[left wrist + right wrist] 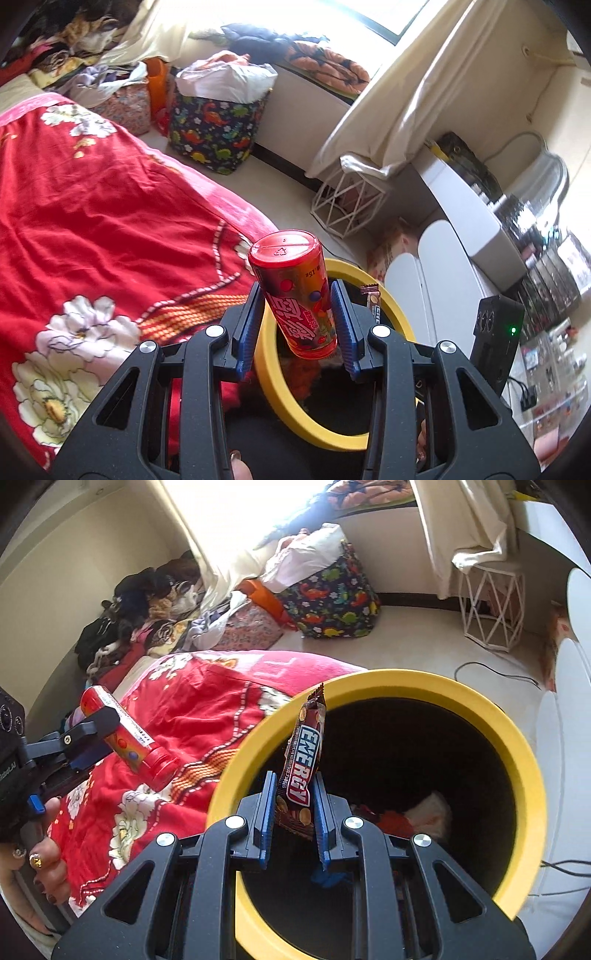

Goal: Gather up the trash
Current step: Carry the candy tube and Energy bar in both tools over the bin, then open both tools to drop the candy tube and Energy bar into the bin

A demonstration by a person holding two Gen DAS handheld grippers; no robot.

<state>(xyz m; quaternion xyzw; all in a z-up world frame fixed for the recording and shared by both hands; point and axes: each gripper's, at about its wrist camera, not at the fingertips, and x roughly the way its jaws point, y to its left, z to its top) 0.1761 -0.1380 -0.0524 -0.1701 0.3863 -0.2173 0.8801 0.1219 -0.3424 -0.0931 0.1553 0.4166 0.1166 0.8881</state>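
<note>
Strong daylight came through the window (369, 14) at the top of both views and burned that area out to plain white. The curtain (399, 110) beside it glowed pale. The red bedspread (92, 221) was evenly lit and sharp. Inside the yellow-rimmed bin (524, 775) the depth was nearly black, with little detail. Both fisheye pictures bent straight lines near the edges, and dark vignetting filled the corners. The cluttered desk (480, 229) looked slightly smeared.

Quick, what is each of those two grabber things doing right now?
Left gripper: closed on a red candy tube.
Right gripper: closed on an energy bar, held over the yellow-rimmed bin.
</note>
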